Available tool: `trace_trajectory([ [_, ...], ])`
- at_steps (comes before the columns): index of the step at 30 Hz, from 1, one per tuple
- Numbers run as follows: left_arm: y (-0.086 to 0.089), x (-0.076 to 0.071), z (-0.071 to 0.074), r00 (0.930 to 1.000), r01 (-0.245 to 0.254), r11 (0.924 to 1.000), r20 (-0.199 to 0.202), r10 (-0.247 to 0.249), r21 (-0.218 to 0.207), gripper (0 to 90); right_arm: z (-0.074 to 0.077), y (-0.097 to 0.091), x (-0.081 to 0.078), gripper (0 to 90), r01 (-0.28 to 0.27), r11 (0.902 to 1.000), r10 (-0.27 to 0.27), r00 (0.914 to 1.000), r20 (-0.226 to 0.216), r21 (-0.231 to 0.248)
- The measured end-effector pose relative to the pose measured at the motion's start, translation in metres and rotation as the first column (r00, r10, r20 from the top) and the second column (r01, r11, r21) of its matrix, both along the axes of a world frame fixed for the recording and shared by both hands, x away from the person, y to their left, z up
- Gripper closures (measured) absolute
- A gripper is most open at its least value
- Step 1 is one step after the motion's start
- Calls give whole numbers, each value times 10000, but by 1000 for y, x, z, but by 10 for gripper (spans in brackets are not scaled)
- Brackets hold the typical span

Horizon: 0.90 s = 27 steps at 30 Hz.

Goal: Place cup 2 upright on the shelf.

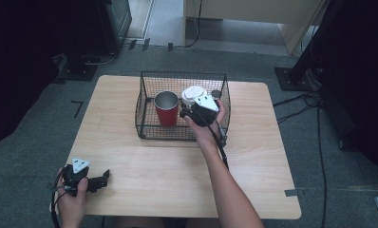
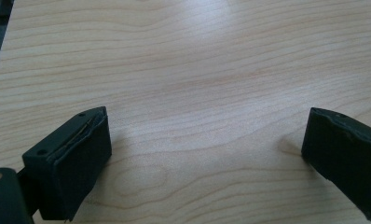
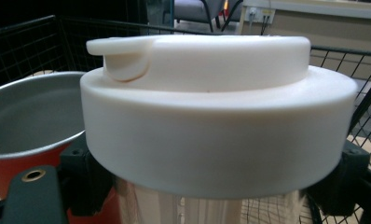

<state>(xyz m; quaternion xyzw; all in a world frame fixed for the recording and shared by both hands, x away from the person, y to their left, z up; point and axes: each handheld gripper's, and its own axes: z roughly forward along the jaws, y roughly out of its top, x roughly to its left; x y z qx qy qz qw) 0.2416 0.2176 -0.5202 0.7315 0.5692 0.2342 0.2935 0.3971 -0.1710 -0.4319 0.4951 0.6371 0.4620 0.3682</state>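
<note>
no readable txt or labels anywhere.

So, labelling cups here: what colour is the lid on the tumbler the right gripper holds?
White lid, on a shiny metal tumbler; clearest in the right gripper view.

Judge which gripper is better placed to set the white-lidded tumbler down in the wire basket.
Right. The right gripper is shut on the white-lidded tumbler over the wire basket, beside the red cup. The left gripper rests open at the table's near edge.

The wire basket (image 1: 144, 102) stands mid-table (image 1: 253, 161), the cup (image 1: 166, 108) inside it left of the lidded tumbler (image 1: 193, 95).
</note>
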Motion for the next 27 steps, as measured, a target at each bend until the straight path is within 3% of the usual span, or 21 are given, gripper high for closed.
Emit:
trace_trajectory([
  [3, 0, 0, 0, 10000, -4, 10000, 2, 4, -7, 21, -2, 0, -1, 162, -66, 10000, 66, 9998, -196, -27],
  [19, 0, 0, 0, 10000, -4, 10000, 4, 4, -8, 21, -3, -3, -20, 159, -145, 9997, 142, 9998, -166, -207],
  [22, 0, 0, 0, 10000, -2, 10000, 2, 2, -7, 21, -2, -4, -23, 154, -120, 9999, 117, 9991, -400, -74],
  [27, 0, 0, 0, 10000, 37, 10000, -11, -37, 8, 21, -8, -7, -28, 122, 59, 9995, -86, 9963, -853, -310],
])
